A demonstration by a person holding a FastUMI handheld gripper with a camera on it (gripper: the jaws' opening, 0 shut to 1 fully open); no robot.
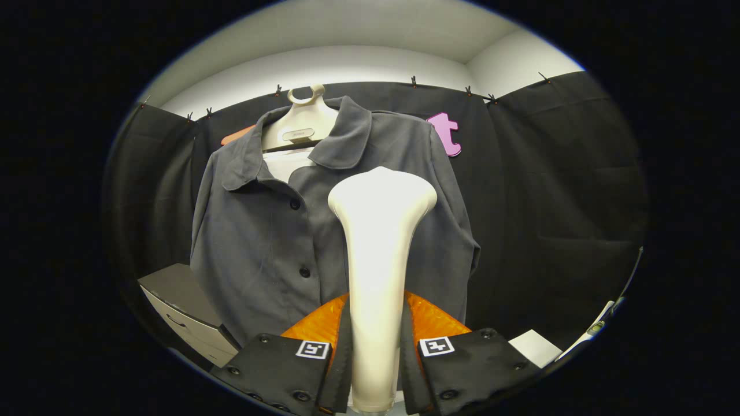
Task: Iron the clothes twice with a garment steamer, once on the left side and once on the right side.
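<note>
Claw clenched on garment steamer, both fingers pressing its handle. Steamer head raised against shirt on hanger, right of the button line. Likely starting 1 of 2 passes; next calls for a steady downward stroke along the cloth.

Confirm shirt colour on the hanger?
Dark grey shirt, plain, with dark buttons, seen best in the gripper view; the gripper is shut on the white steamer.
</note>
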